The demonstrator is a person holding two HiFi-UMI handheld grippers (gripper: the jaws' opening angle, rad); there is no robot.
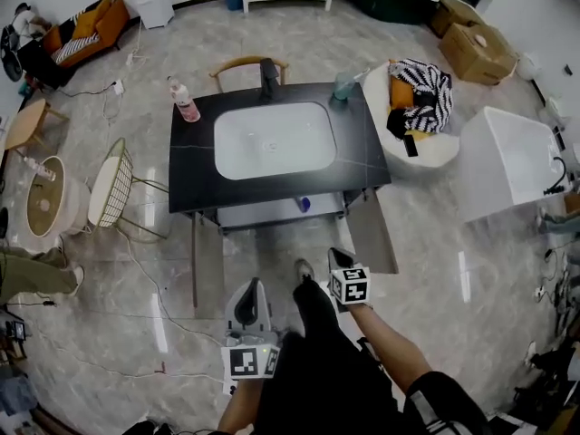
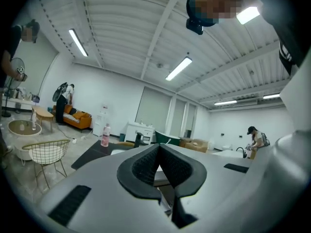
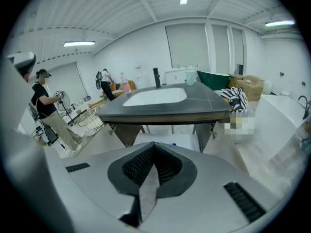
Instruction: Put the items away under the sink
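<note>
Black tabletop (image 1: 190,166), centre frame: I hold the left gripper (image 1: 249,299) and right gripper (image 1: 340,261) low, fingers together, empty. A blue item (image 1: 304,204) lies under the sink (image 1: 245,152); the bottle (image 1: 185,101) and cup (image 1: 343,85), upper frame, look yet to stow.

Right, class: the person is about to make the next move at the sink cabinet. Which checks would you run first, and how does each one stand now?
1. Left gripper empty, fingers together: ok.
2. Right gripper empty, fingers together: ok.
3. Cabinet doors under the sink open: ok.
4. Countertop cleared: not ok; a pink bottle and a teal container stand on it.
5. Room left on the shelf, where a blue item lies: cannot tell.
</note>
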